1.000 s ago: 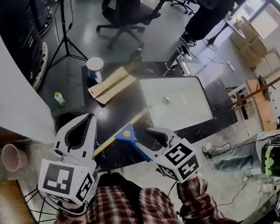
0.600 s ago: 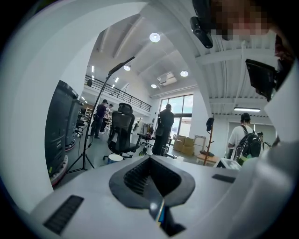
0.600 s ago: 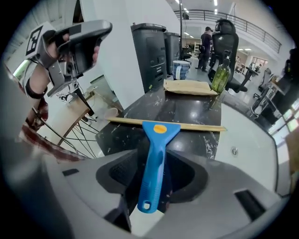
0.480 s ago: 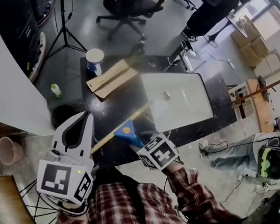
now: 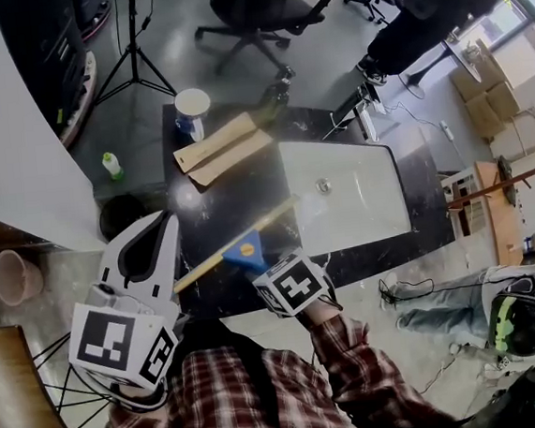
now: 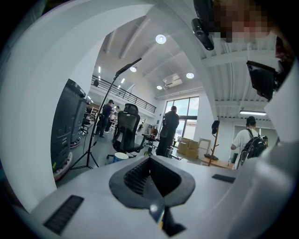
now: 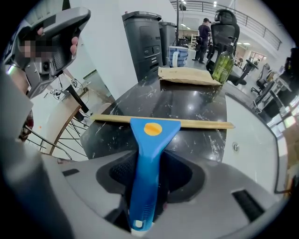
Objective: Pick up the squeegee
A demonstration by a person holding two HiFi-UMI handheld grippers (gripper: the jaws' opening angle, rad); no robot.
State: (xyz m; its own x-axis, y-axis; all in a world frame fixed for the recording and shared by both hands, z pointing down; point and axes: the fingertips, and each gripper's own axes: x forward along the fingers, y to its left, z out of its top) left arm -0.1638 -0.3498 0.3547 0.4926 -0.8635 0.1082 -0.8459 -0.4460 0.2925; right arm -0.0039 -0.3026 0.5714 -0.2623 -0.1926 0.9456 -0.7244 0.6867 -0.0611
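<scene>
- Squeegee (image 7: 145, 154): blue handle gripped in the right tongs (image 7: 149, 173); its long pale blade runs crosswise ahead of the jaws, over the near left part of the black worktop (image 7: 191, 105).
- Right tongs: closed on the handle from both sides, with the handle's butt end poking out behind the jaws – a firm-looking, centred hold.
- Left tongs (image 6: 152, 179): jaws together with nothing between them, held off to the left and pointing out across the room – no part in the grasp.
- Done so far: the grip looks made.
- Left to do: the lift. Neither view shows for sure whether the blade rests on the worktop or hangs just above it, so I judge the raise unconfirmed.
- Nearby: the white sink basin (image 5: 346, 201) just right of the blade end, and a green bottle (image 7: 223, 65) and flat brown card (image 7: 187, 75) at the far side, well apart from the squeegee.
</scene>
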